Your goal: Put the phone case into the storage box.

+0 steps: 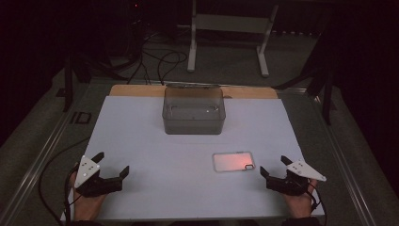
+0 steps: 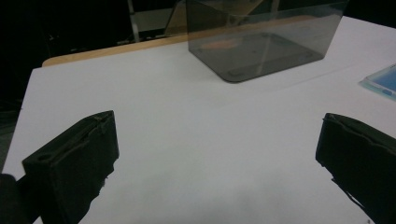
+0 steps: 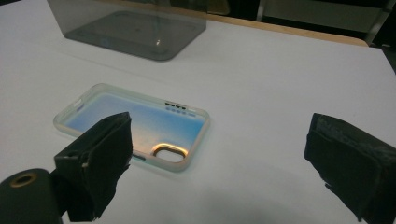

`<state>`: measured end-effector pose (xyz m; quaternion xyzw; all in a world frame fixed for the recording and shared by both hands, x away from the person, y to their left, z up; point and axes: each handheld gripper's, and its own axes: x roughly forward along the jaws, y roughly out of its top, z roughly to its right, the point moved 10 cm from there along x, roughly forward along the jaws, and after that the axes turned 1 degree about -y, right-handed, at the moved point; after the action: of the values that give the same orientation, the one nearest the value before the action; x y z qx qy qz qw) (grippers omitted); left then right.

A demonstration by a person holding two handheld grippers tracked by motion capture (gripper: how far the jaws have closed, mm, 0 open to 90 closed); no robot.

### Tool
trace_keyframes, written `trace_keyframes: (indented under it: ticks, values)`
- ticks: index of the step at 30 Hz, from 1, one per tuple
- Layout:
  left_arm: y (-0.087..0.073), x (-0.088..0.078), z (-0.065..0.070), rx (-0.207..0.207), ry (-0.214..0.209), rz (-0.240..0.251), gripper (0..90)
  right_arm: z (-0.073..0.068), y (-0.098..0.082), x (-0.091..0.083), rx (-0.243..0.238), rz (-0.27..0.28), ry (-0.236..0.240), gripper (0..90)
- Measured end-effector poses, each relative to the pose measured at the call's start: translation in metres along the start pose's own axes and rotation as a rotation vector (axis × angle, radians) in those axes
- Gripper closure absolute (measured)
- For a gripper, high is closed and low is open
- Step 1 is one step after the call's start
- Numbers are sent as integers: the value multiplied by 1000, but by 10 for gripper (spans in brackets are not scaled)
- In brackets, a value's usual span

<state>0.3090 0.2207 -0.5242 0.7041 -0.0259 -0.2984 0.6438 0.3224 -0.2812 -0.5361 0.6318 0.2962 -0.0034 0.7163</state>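
Phone case and clear bin on white table, both grippers idle.

Phone case (image 1: 233,161), translucent with camera cut-out, lay flat on the white table (image 1: 155,141), near side, right of centre, just ahead of the right gripper (image 1: 276,170) and apart from it. Smoky clear bin (image 1: 193,111) stood upright at the far middle. Right gripper: jaws spread wide, grasping nothing. Left gripper (image 1: 112,165): near-left corner, jaws likewise released, bare table between them.
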Motion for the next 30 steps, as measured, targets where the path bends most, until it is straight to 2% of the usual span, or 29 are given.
trace_keyframes:
  ticks: [13,21,30]
  values:
    - [2,1,1,-21,1,-10,3,-1,-2,3,-11,-6,8,79]
    - [9,8,9,-20,-22,-24,3,-1,-2,3,-7,-6,3,78]
    - [17,20,23,18,-56,-40,4,-1,-3,5,-7,-12,2,79]
